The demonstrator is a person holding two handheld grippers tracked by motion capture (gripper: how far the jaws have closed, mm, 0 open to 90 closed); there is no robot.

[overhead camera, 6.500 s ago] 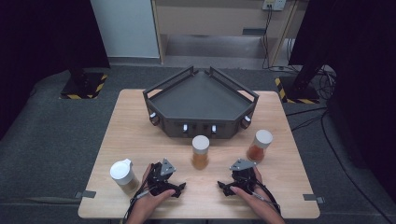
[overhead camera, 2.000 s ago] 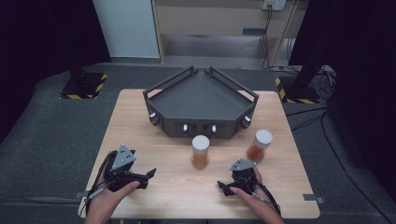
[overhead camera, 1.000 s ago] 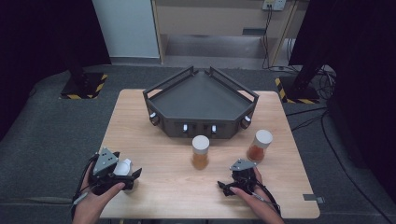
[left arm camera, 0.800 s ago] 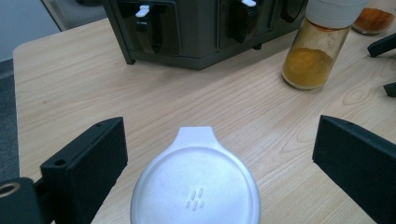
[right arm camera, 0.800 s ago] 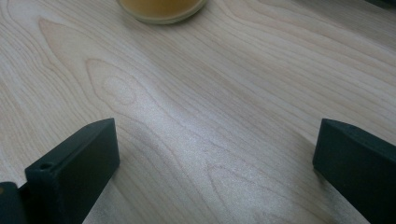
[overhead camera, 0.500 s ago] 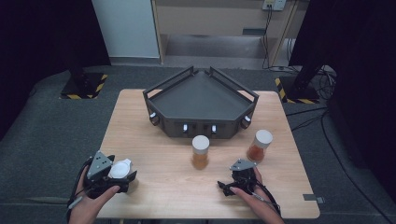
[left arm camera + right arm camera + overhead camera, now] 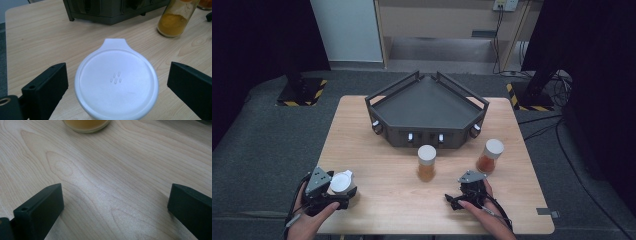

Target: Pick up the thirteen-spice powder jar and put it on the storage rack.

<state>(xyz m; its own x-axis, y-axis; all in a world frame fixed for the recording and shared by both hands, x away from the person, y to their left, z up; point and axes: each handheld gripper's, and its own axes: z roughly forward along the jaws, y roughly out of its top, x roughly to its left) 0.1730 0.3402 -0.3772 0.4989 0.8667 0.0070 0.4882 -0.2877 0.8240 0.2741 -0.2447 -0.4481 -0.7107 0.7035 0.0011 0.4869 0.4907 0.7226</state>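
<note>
High view. Desk (image 7: 377, 130): pale wood-grain top, rectangular, on dark grey carpet. Tray (image 7: 427, 107): dark grey, angular, with a raised rail and wedge-shaped floor, at the middle of the far edge. Jar of yellow powder (image 7: 427, 163): clear cylinder with a white cap, at mid-desk just in front of the tray. Jar of orange powder (image 7: 489, 156): same build, nearer the right edge. White-lidded container (image 7: 343, 183): round, at the near left corner, between the jaws of the left gripper (image 7: 334, 192), which a hand grasps from the near edge. Right gripper (image 7: 462, 196): black, with a grey three-cornered plate on top, low over bare wood by the near edge, right of centre, in front of the two jars and apart from both.

Left gripper view. White lid (image 7: 116, 81): smooth matt plastic, circular, with a small rounded tab on its far side and four faint embossed marks at centre. Left gripper (image 7: 117, 86) jaws: black, blocky, wide apart, one on each side of the lid, with a gap at each side; nothing gripped. Beyond stand the tray front (image 7: 112, 10) and the jar of yellow powder (image 7: 175, 22), well clear of the jaws.

Right gripper view. Right gripper (image 7: 116, 207) jaws: spread wide over bare desk (image 7: 112, 182), holding nothing. The base of a jar (image 7: 86, 125) with yellow contents stands at the far side.
</note>
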